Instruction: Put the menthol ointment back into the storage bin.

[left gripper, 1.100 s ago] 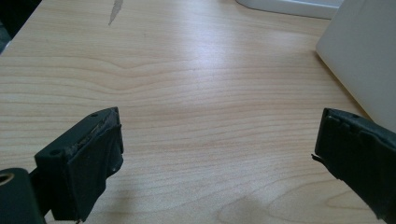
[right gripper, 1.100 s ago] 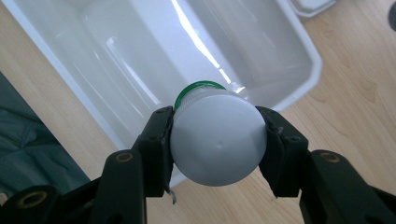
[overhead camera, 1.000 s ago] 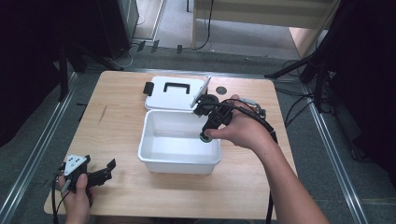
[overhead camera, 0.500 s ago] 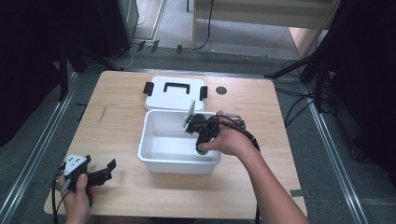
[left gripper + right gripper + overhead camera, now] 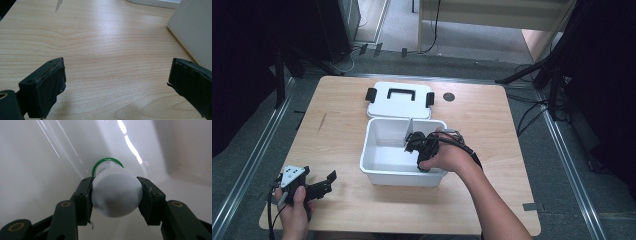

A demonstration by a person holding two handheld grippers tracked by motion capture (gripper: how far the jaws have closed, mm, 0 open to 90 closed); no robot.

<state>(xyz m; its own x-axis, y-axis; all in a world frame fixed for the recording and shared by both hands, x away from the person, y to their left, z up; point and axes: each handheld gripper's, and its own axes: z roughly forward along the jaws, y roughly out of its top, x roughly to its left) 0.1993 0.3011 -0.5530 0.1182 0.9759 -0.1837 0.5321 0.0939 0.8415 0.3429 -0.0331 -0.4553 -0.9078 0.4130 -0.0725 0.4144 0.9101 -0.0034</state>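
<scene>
Bottle, white-capped with a green ring farther along its body, is gripped between the jaws of the right gripper; the pads are pressed against the cap on both sides. Just beyond the jaws, the bottle's far end is seen close to the smooth white inner wall of the bin, so the bottle is held inside that bin. In the high view the right gripper is lowered into the bin's right part, with the person's right hand over the rim.

The left gripper is held low over the desk near the front left corner, well apart from the bin. Its jaws are spread wide, and bare wood grain is seen between them; an outer wall of the bin is seen past the right-hand jaw.

Beyond the bin, a white lid with a black handle and black clips is laid flat on the desk, just behind the bin's far wall.
</scene>
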